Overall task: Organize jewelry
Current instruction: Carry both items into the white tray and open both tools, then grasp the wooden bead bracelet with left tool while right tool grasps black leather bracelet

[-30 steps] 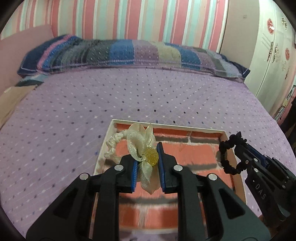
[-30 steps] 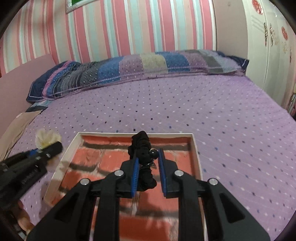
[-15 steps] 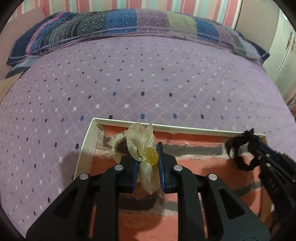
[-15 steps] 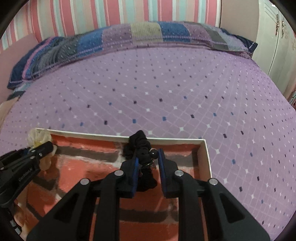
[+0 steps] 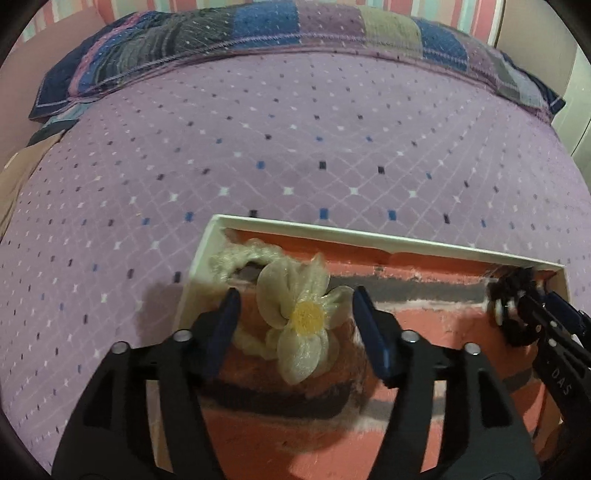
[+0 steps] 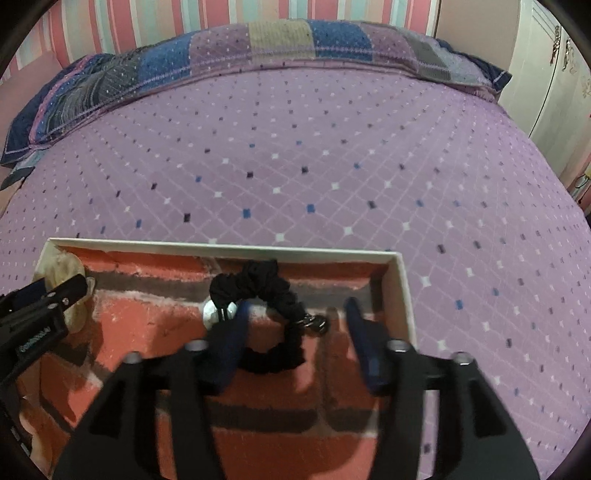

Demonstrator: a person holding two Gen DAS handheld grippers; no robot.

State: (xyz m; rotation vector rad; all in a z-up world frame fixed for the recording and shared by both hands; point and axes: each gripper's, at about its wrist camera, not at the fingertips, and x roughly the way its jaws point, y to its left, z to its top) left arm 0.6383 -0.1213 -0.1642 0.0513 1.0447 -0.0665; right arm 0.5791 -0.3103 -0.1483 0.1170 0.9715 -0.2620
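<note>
A shallow white-rimmed tray [image 5: 332, 232] with a red brick-pattern floor lies on the purple bedspread. In the left wrist view a cream flower hair tie [image 5: 295, 314] with a yellow centre rests in the tray's far left corner, between the spread fingers of my left gripper [image 5: 293, 314], which is open. In the right wrist view a black scrunchie [image 6: 266, 295] with small metal charms lies on the tray floor [image 6: 258, 435] near the far right side. My right gripper [image 6: 295, 314] is open around it. Each gripper appears at the edge of the other's view.
The purple diamond-dotted bedspread [image 6: 314, 166] stretches beyond the tray. A long patchwork pillow [image 5: 295, 33] lies along the headboard end under a striped wall. A white wardrobe [image 6: 554, 74] stands at the right.
Both grippers dropped lower into the tray and opened. The flower hair tie and the black scrunchie were let go and now lie on the tray floor.
</note>
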